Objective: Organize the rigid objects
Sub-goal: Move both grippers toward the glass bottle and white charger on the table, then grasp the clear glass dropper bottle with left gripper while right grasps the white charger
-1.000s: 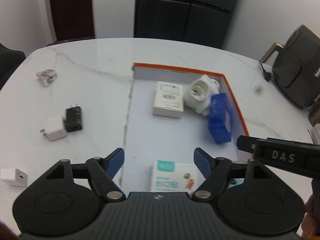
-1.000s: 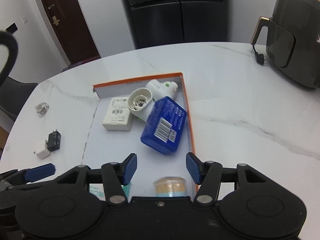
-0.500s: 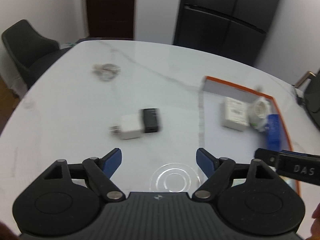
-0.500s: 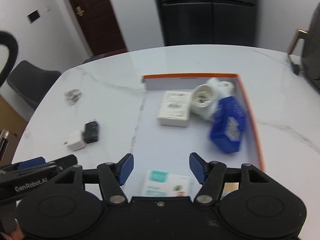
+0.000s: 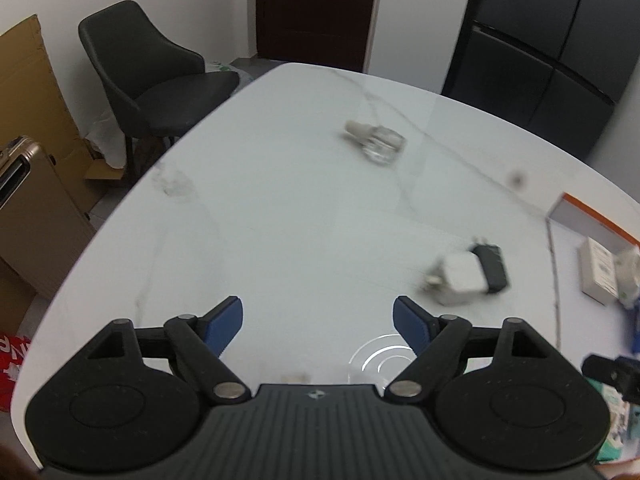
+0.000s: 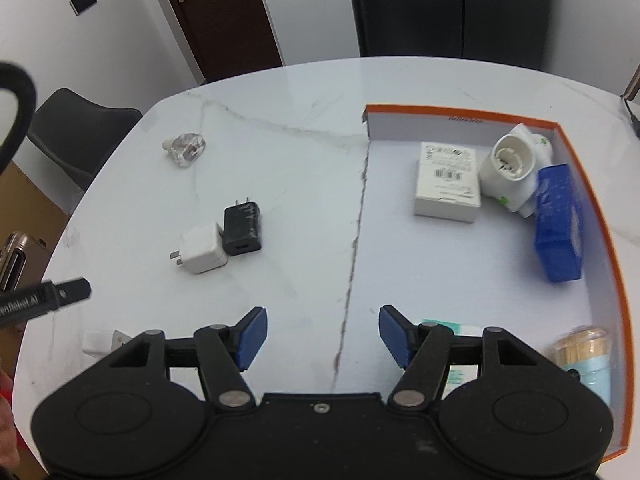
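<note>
- Left wrist view: the left gripper (image 5: pixel 318 316) hangs over a bare stretch of the white marble bench (image 5: pixel 280 220), jaws wide apart and nothing between them.
- Off to its right lie the white charger (image 5: pixel 460 280) and the black charger (image 5: pixel 491 266), touching each other, both blurred.
- Farther off, near the middle of the bench, a clear glass piece (image 5: pixel 378 142) lies alone, well apart from the chargers.
- At the far right edge of this view the corner of the orange-rimmed tray (image 5: pixel 576 206) shows.
- Judgement: the step in hand is the reach for a loose item outside the tray; nothing is gripped yet.
- Right wrist view: the right gripper (image 6: pixel 322 338) hovers at the near left edge of the tray (image 6: pixel 600 216), jaws apart and empty.
- Already inside the tray: a white box (image 6: pixel 447 180), a white plastic fitting (image 6: pixel 514 168) touching a blue box (image 6: pixel 558 226), and a jar of toothpicks (image 6: pixel 580 354) in the near right corner.
- Still out on the bench: the two chargers (image 6: pixel 222 240) side by side, the glass piece (image 6: pixel 185 148) far left, and a small white adapter (image 6: pixel 100 342) near the left gripper's finger.
- Next move, as I judge it: bring the left gripper over one loose item, line its jaws across the narrow sides, close, then carry it into the tray's free middle.
</note>
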Demonstrator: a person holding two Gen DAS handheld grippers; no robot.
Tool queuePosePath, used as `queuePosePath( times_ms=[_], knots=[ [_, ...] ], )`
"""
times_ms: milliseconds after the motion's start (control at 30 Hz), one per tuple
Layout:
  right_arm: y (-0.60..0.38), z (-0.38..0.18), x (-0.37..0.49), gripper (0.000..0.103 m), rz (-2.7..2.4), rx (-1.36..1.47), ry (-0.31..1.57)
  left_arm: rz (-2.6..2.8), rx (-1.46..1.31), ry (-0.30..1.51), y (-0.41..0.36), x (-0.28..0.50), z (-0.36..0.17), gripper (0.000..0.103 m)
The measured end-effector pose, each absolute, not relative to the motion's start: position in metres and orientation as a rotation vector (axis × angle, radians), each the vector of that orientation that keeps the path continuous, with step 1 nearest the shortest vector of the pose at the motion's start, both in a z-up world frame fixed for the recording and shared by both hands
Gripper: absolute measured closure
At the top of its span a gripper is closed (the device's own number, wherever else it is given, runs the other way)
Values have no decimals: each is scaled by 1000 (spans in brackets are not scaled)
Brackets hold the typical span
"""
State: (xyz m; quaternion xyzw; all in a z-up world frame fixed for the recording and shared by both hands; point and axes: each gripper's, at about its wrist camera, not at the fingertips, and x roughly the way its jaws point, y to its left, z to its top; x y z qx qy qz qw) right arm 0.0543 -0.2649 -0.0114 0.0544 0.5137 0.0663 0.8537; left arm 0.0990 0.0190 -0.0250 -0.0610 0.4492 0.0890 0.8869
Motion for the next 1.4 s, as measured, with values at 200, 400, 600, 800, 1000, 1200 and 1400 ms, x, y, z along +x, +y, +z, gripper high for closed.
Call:
queuePosePath(
  times_ms=[200, 400, 600, 800, 1000, 1200, 1400],
  knots=[
    [-247, -19, 61, 27, 155, 124, 1090, 185, -127, 926, 41, 126, -29, 17],
    [-221, -31, 76, 27, 191, 127, 1099, 133, -99, 927, 53, 147, -33, 16],
    [-199, -38, 91, 27, 207, 131, 1090, 44, -43, 886, 44, 205, -36, 6],
    [-194, -41, 95, 27, 204, 135, 1080, -49, 28, 849, 22, 274, -52, 0],
    [-208, -42, 94, 27, 161, 163, 1075, -167, 136, 876, 11, 314, -86, 0],
    [-222, -43, 89, 27, 130, 189, 1061, -262, 172, 859, 12, 319, -101, 9],
    [-210, -48, 92, 27, 164, 180, 1052, -271, 153, 834, 17, 303, -96, 22]
  ],
)
